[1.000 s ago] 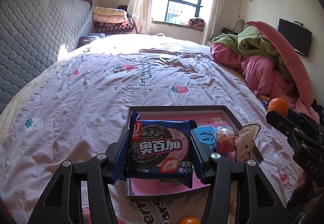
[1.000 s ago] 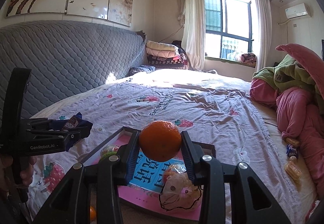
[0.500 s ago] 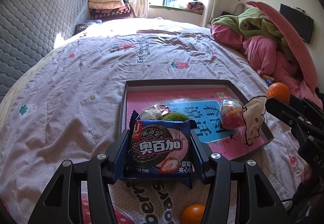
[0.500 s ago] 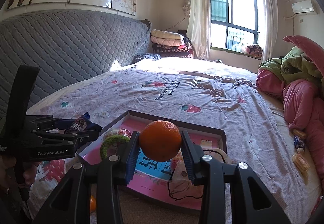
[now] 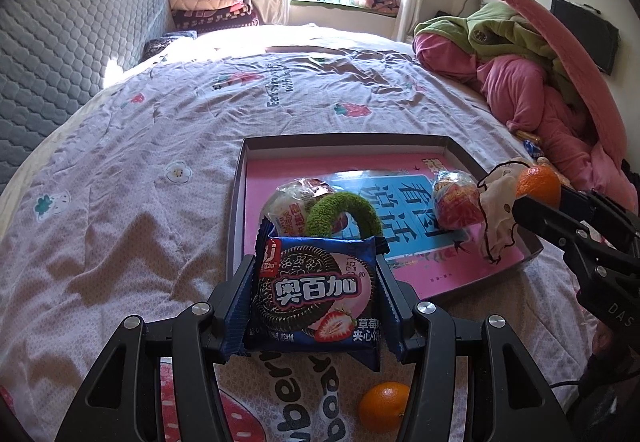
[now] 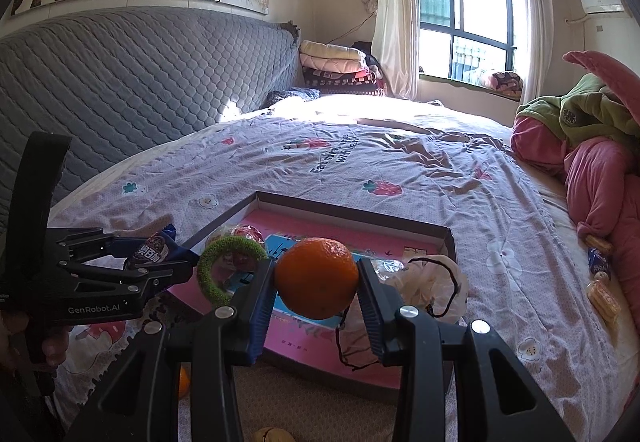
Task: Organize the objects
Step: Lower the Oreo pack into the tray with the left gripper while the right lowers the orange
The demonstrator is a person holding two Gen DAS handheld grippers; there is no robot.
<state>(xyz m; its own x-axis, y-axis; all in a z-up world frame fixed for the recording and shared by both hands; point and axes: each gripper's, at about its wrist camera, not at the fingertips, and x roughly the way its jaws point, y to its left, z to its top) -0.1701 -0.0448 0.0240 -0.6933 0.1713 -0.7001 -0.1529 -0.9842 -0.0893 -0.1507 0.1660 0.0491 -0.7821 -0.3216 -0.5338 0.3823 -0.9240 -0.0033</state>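
Gripped by its crinkly side edges in the left hand-held gripper: light, slippery blue cookie packet, near the shallow pink-lined box; clamped firmly across its middle in the right hand-held gripper, above that box: round orange tangerine.

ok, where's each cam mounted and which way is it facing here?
Left wrist: on the left gripper, looking down over its cookie packet at the tray; the right gripper shows at right.
Right wrist: on the right gripper, looking past its orange at the tray; the left gripper and a hand show at left.
Shared: tray, green ring, bed, window.
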